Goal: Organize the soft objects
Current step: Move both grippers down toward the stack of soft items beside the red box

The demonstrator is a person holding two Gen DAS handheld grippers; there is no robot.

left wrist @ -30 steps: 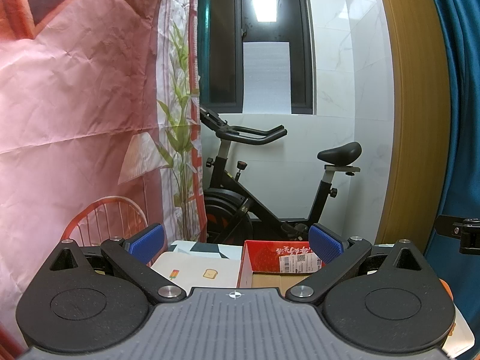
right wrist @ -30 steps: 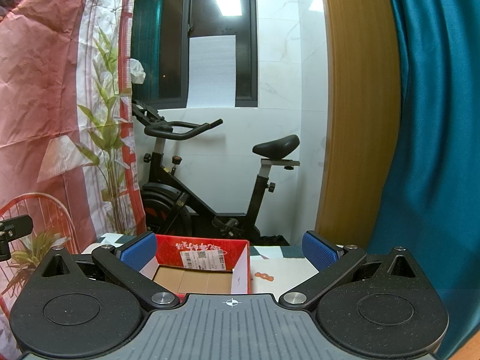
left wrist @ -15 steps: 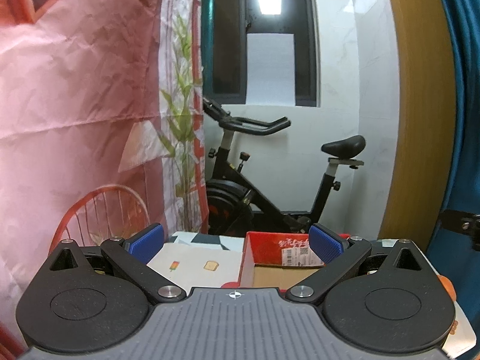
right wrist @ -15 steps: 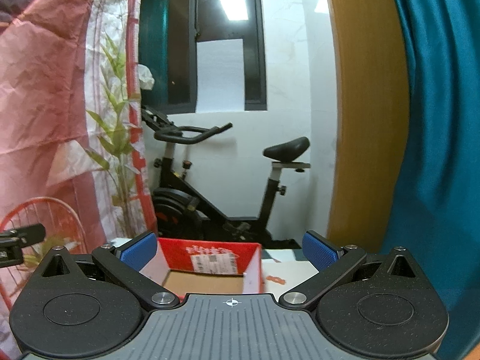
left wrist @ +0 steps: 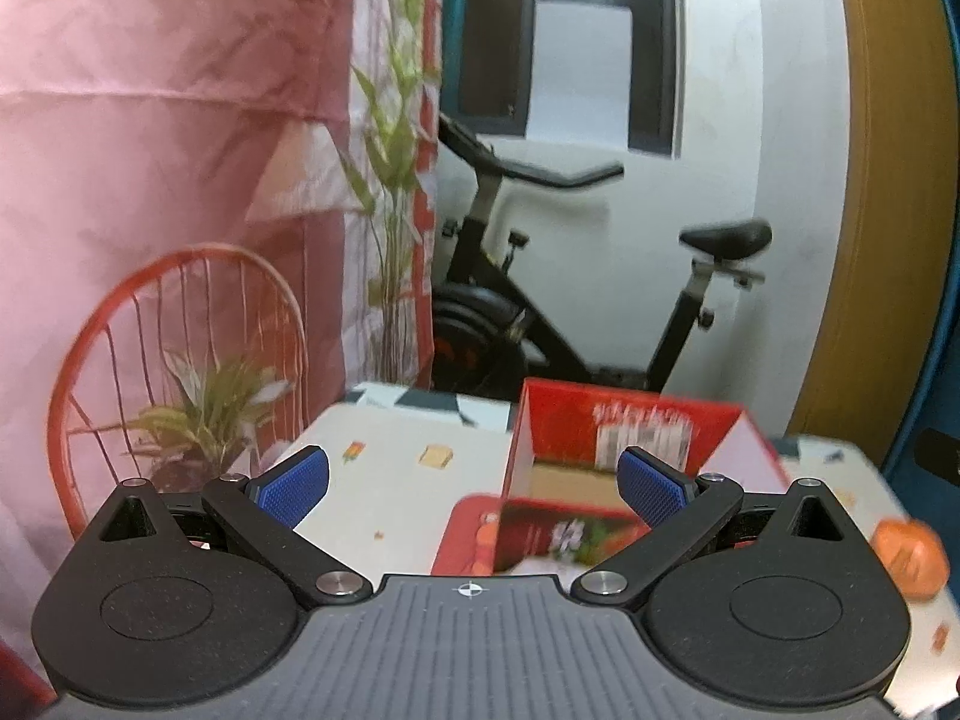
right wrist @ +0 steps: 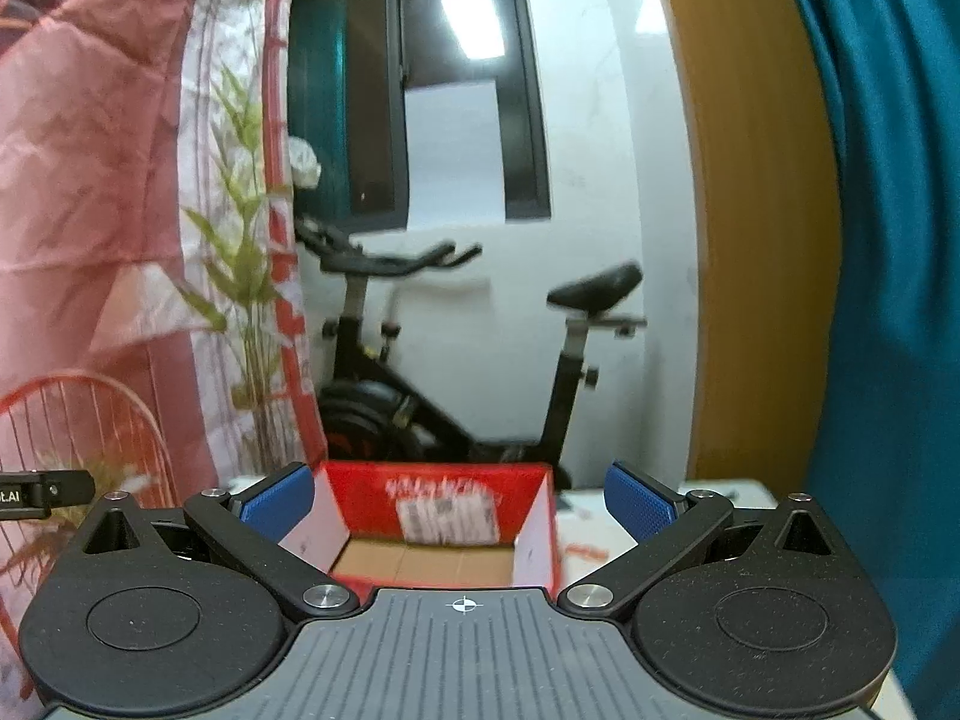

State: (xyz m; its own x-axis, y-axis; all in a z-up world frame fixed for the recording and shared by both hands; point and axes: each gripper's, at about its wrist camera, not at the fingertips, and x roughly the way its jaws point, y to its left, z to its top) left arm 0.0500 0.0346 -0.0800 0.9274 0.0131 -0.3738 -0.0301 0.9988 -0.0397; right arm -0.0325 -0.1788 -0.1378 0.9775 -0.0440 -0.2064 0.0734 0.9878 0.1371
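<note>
Tabletop (left wrist: 390,498) with open red box (right wrist: 444,516)

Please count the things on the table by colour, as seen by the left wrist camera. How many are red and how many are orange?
Red: 1, the open cardboard box
Orange: 1, the soft object at the table's right edge
Total: 2
Both the left tool and the right tool are open and hold nothing.
</note>
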